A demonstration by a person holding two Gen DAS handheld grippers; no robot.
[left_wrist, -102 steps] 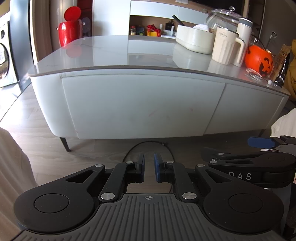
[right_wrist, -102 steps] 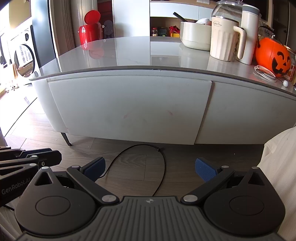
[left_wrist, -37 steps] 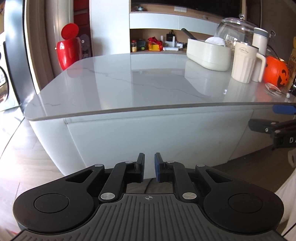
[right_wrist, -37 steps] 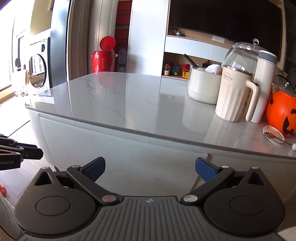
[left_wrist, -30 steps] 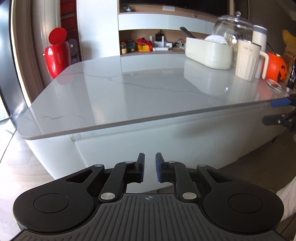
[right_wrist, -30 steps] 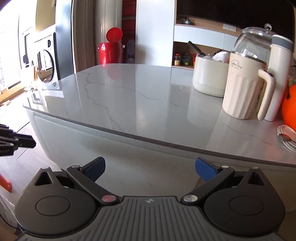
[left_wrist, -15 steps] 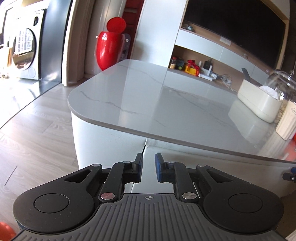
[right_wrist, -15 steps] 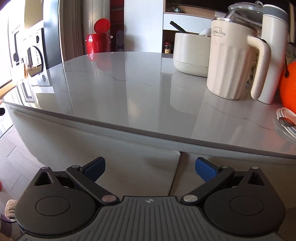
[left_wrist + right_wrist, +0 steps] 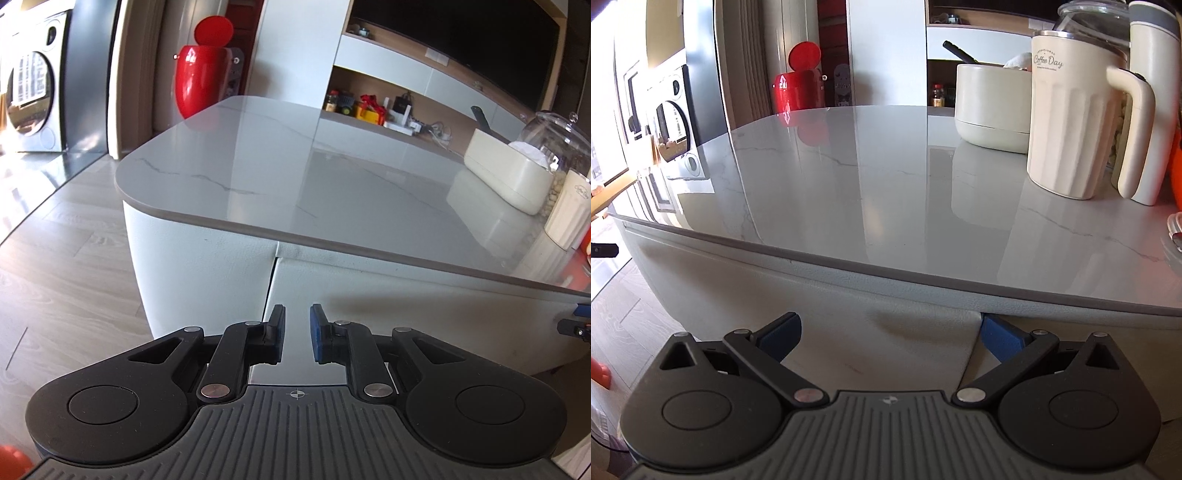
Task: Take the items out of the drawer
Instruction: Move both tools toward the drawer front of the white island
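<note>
A living room with a washing machine (image 9: pixel 31 96) far left and a red bin (image 9: pixel 199 74) behind the marble table (image 9: pixel 332 177). The drawer (image 9: pixel 406 306), shut, sits under the table's near edge, long axis along it. My left tongs (image 9: pixel 297 334), nearly closed and empty, face its left seam; my right tongs (image 9: pixel 890 332), spread wide and empty, face its right seam.

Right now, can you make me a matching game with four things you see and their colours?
Things:
1. bin
2. ribbed mug
3. tabletop
4. right gripper pads

Colours:
A. blue
B. grey marble
C. red
D. cream

Pairs: 1-C, 2-D, 3-B, 4-A
</note>
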